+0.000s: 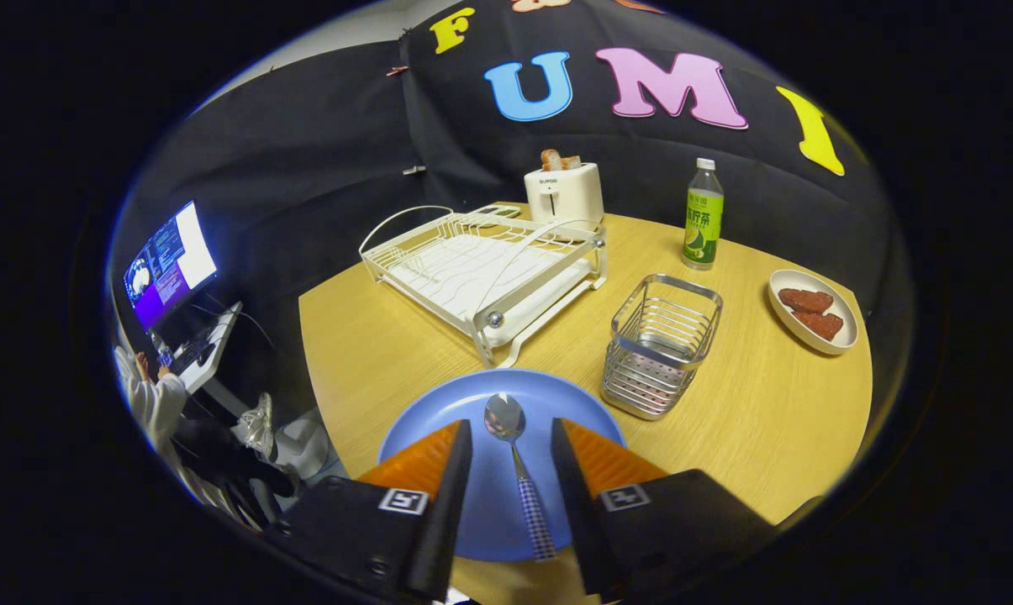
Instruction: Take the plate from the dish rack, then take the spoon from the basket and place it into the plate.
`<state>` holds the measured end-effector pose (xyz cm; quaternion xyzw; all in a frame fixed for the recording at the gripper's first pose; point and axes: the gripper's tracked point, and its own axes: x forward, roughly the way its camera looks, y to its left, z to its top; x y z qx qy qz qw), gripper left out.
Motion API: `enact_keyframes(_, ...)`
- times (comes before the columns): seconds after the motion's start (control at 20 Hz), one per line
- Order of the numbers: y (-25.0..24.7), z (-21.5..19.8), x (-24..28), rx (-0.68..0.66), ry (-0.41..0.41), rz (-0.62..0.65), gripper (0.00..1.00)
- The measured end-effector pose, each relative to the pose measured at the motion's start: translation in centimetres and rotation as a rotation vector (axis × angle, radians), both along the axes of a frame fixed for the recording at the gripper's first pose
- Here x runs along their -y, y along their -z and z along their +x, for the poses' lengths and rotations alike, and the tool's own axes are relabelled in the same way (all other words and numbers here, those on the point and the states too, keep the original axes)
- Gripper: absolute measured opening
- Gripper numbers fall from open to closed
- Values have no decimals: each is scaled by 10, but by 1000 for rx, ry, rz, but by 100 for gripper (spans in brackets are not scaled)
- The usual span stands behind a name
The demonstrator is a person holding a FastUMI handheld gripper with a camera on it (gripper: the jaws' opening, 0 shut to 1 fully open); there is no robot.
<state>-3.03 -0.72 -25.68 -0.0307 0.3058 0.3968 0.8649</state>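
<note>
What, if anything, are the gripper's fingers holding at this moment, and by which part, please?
Nothing is held. The gripper is open, and the spoon lies on the blue plate between the fingers, touching neither.

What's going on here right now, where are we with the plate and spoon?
The blue plate is out of the white dish rack and sits on the wooden table in front of it. The spoon lies in the plate, out of the wire basket beside it. The hand-held gripper is open, its fingers on either side of the spoon's handle without pressing on it. The placing looks done.
</note>
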Motion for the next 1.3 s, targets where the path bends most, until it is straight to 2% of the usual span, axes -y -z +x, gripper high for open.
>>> enact_keyframes(0.1, -16, 7, 3, 28, 30, 11, 93)
enact_keyframes(0.15, -27, 12, 4, 50, 49, 14, 98)
enact_keyframes(0.4, -107, 38, 12, 201, 211, 68, 98)
enact_keyframes(0.75, -207, 60, 32, 353, 532, 131, 98)
enact_keyframes(1.1, -288, 27, 61, 551, 810, 82, 99)
enact_keyframes(1.3, -307, 0, 53, 563, 922, 109, 98)
